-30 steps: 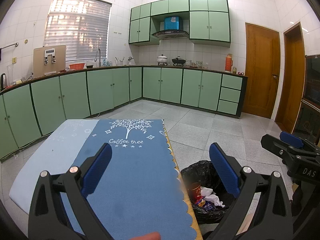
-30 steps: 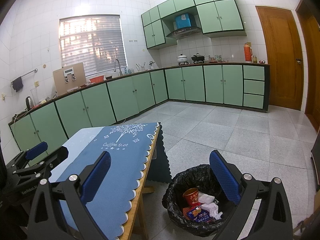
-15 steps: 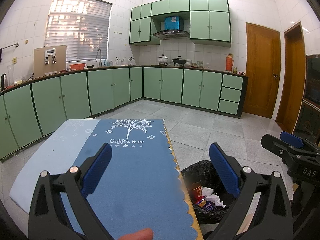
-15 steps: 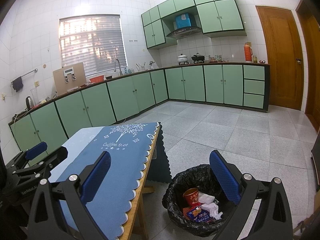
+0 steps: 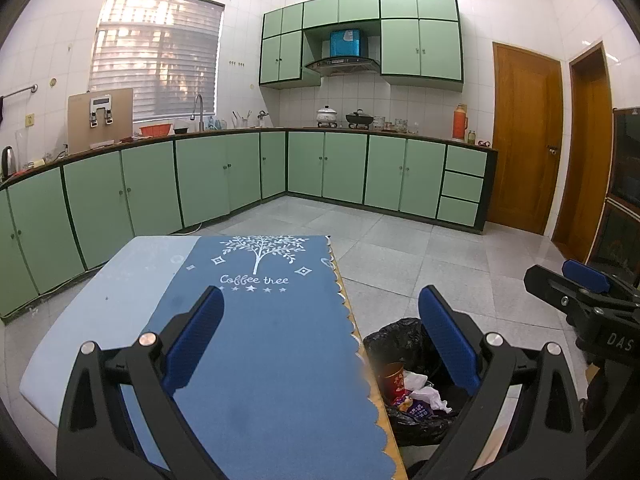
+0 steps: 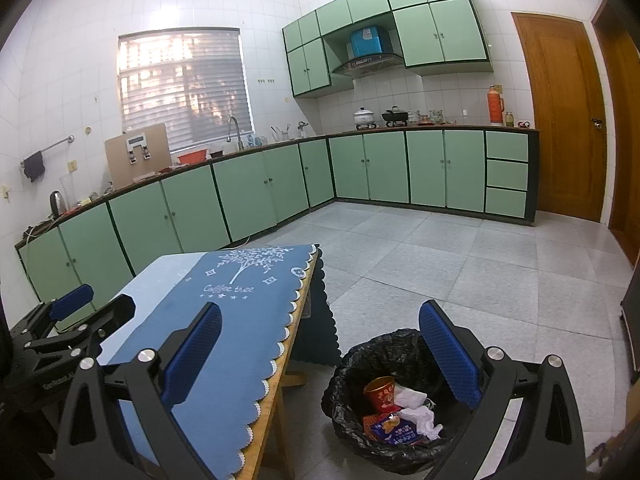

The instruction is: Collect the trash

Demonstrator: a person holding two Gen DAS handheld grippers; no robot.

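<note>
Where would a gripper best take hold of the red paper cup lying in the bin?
By its open rim, coming from above. The red paper cup leans tilted in the black-lined bin, mouth up; crumpled tissue and a snack wrapper crowd its lower body, leaving only the rim exposed.

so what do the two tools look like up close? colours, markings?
Both match: left tool and right tool have matte black angular frames, silver round bolt heads at the pivots and long fingers faced with textured blue pads. The right tool's body, seen from the left wrist view, bears white "DAS" lettering; the left tool's body bears small white lettering too small to read. No cables or sleeves visible.
</note>
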